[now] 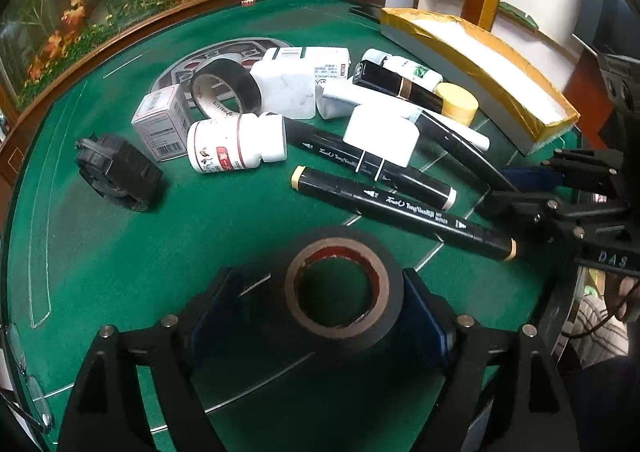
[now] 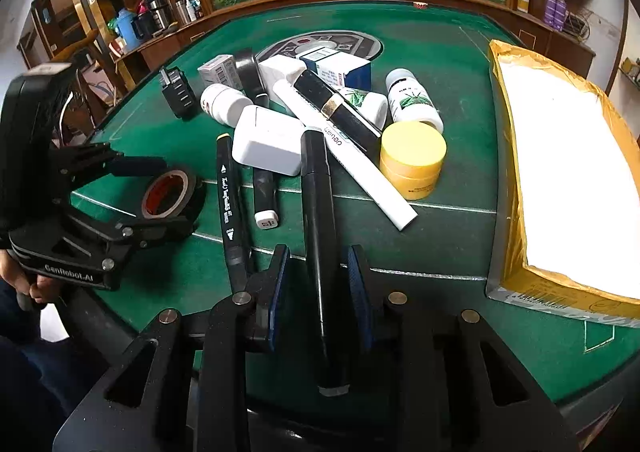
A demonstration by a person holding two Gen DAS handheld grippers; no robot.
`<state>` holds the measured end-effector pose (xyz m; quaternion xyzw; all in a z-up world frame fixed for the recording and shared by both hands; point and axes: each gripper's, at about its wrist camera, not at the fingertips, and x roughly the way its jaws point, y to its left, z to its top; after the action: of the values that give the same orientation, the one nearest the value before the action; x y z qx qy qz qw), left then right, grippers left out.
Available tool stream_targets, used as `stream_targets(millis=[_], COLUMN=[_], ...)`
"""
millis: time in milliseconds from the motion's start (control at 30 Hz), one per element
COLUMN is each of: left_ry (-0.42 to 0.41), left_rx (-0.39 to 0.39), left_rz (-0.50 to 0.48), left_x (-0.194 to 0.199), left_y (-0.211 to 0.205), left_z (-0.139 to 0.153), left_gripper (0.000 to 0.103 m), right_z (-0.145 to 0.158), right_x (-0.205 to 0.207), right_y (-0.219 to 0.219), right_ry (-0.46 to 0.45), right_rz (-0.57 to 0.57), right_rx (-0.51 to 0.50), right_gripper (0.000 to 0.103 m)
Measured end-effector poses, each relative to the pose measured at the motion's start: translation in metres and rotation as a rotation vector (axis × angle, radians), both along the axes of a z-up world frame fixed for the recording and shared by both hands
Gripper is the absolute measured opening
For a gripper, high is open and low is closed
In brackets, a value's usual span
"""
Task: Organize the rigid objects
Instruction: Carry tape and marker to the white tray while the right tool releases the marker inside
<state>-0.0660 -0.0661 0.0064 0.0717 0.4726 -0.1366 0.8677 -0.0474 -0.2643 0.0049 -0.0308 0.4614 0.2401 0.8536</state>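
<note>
Left hand-held gripper (image 1: 324, 304) straddling the tape roll (image 1: 340, 288) on the green counter (image 1: 120, 252), pads apparently not pressing. Right hand-held gripper (image 2: 320, 288) pinching a black pen (image 2: 318, 236), near the box (image 2: 568, 172).

We see a roll of black tape (image 1: 340, 292) lying flat near the surface's near edge, its brown core up. A long black marker (image 2: 320, 252) slants up off the pile. Two more markers (image 1: 400, 208), bottles, small boxes and a yellow jar (image 2: 412, 158) lie jumbled mid-surface.
</note>
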Motion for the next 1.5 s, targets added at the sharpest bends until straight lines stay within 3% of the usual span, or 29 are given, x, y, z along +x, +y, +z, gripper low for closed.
stream_targets(millis=[67, 133, 433, 667, 800, 1000, 1067, 1367, 1400, 1433, 1500], left_ry=[-0.004, -0.017, -0.021, -0.016, -0.013, -0.018, -0.018, -0.019, -0.019, -0.02, -0.021], left_rx=[0.0, -0.009, -0.046, -0.027, -0.02, -0.011, -0.012, -0.01, -0.011, -0.011, -0.013], left_rz=[0.001, 0.004, 0.011, 0.009, 0.011, 0.009, 0.009, 0.008, 0.008, 0.008, 0.012], left_x=[0.0, -0.001, -0.001, -0.002, -0.001, -0.001, -0.001, -0.001, -0.001, -0.001, -0.001], left_y=[-0.001, -0.001, 0.0, -0.004, -0.006, -0.007, -0.007, -0.007, -0.007, -0.007, -0.006], left_z=[0.0, 0.002, 0.009, 0.007, 0.005, 0.004, 0.004, 0.003, 0.003, 0.003, 0.003], left_gripper=[0.08, 0.062, 0.062, 0.062, 0.062, 0.062, 0.062, 0.063, 0.062, 0.062, 0.062], right_z=[0.0, 0.001, 0.017, 0.011, 0.006, 0.008, 0.004, 0.007, 0.007, 0.008, 0.01], right_x=[-0.002, -0.003, -0.013, -0.005, 0.005, 0.011, 0.015, 0.023, 0.026, 0.026, 0.024], right_y=[0.0, 0.0, -0.009, -0.009, -0.003, 0.015, 0.018, 0.019, 0.021, 0.023, 0.028], right_ry=[-0.003, -0.004, -0.041, 0.001, 0.017, -0.021, 0.016, 0.066, 0.072, 0.062, 0.058], right_rz=[-0.002, -0.004, -0.008, -0.026, -0.016, -0.02, -0.028, -0.022, -0.014, -0.01, 0.031], right_rx=[0.001, 0.007, 0.048, 0.049, 0.027, -0.086, -0.12, -0.126, -0.142, -0.162, -0.176], right_gripper=[0.03, 0.029, 0.026, 0.026, 0.026, 0.028, 0.028, 0.028, 0.027, 0.017, 0.015])
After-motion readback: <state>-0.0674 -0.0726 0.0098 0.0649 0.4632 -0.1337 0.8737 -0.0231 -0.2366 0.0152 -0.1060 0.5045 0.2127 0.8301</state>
